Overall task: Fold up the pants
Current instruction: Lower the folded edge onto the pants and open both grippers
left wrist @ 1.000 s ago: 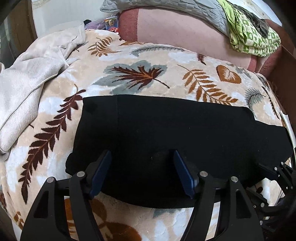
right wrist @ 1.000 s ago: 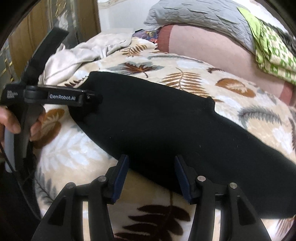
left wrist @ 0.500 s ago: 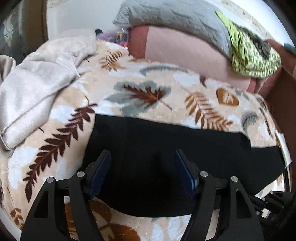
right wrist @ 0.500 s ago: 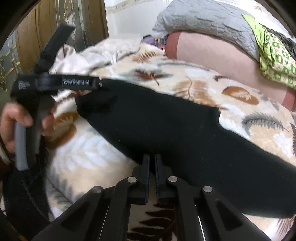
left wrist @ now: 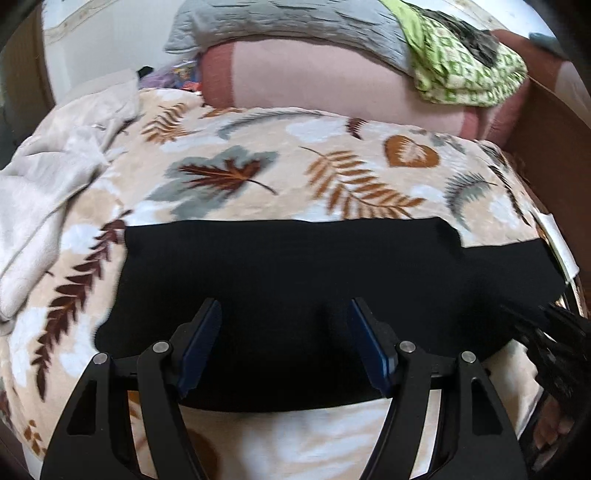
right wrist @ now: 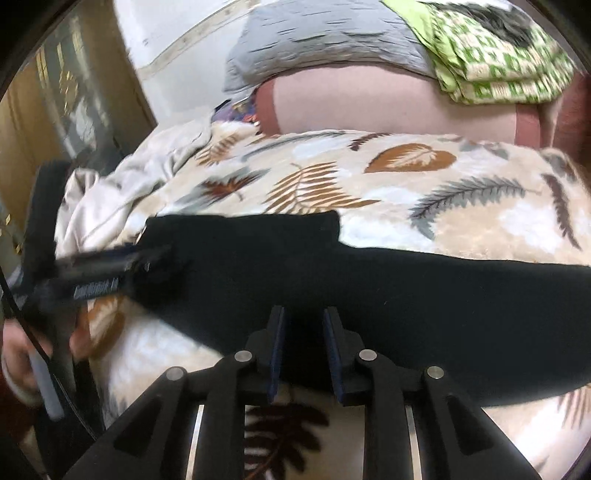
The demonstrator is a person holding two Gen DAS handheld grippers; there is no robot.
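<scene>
Black pants (left wrist: pixel 295 280) lie flat and folded lengthwise on a leaf-patterned blanket (left wrist: pixel 258 177); they also show in the right wrist view (right wrist: pixel 369 295). My left gripper (left wrist: pixel 286 332) is open, its fingers over the pants' near edge at the left end. My right gripper (right wrist: pixel 303 343) has its jaws a narrow gap apart over the pants' near edge; I cannot tell if cloth is between them. The left gripper's body (right wrist: pixel 96 284) shows blurred at the left in the right wrist view.
A beige cloth (left wrist: pixel 55 177) lies bunched at the blanket's left. A pink bolster (left wrist: pixel 332 81), a grey quilt (left wrist: pixel 295 22) and a green patterned cloth (left wrist: pixel 465 62) sit at the back. A wooden bed edge (left wrist: pixel 554 122) is at the right.
The right gripper went from open to shut, then parted slightly. Both grippers shifted along the pants' near edge; the left stayed open.
</scene>
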